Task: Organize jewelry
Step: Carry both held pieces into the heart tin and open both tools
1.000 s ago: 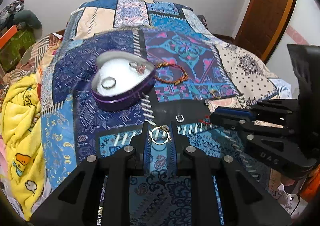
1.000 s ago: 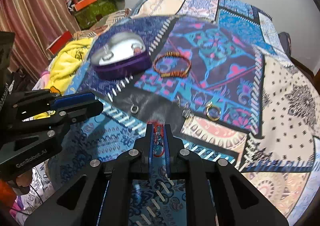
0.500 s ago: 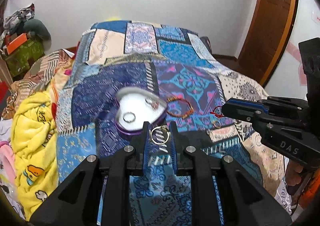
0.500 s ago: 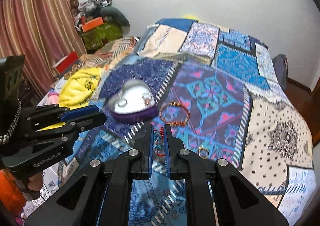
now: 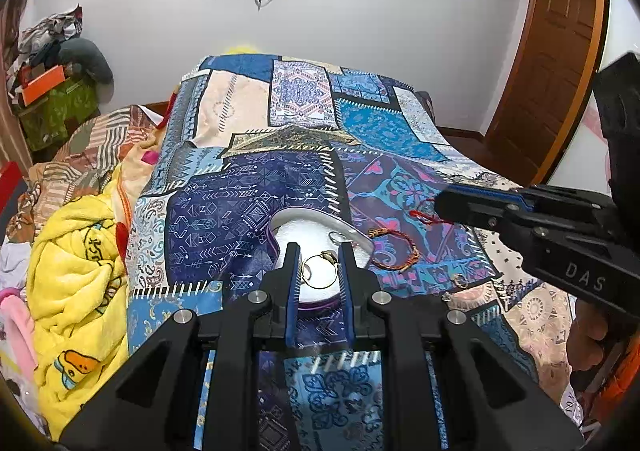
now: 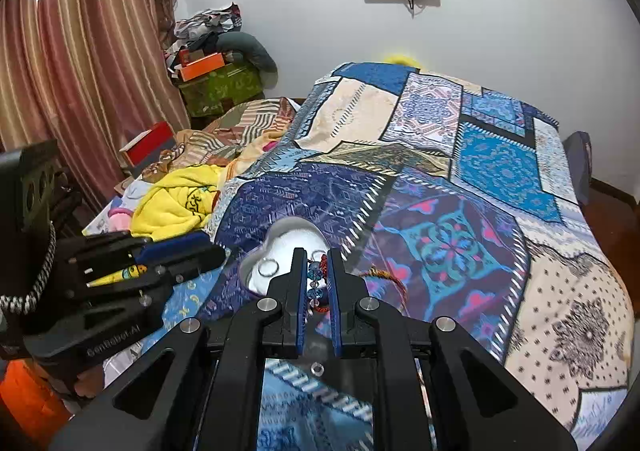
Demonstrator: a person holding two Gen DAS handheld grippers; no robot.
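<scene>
A heart-shaped purple box (image 5: pixel 280 227) with a white lining lies on the patchwork bedspread (image 5: pixel 224 207); it also shows in the right wrist view (image 6: pixel 280 235) with a silver ring (image 6: pixel 268 266) inside. My left gripper (image 5: pixel 319 271) is shut on a gold hoop earring (image 5: pixel 319 272), held over the box. My right gripper (image 6: pixel 317 275) is shut on a blue-beaded red bracelet (image 6: pixel 314 271), just right of the box; it shows at the right of the left wrist view (image 5: pixel 444 207), with the red cord (image 5: pixel 424 215) dangling.
An orange-red woven bracelet (image 5: pixel 394 247) lies right of the box, with small earrings (image 5: pixel 460 281) further right. A yellow blanket (image 5: pixel 76 247) is heaped at the bed's left side. A small clear ring (image 6: pixel 317 369) lies on the bedspread near me.
Both grippers have risen and moved forward with their jewelry, so the bed looks farther away. The left gripper now sits over the heart box.
</scene>
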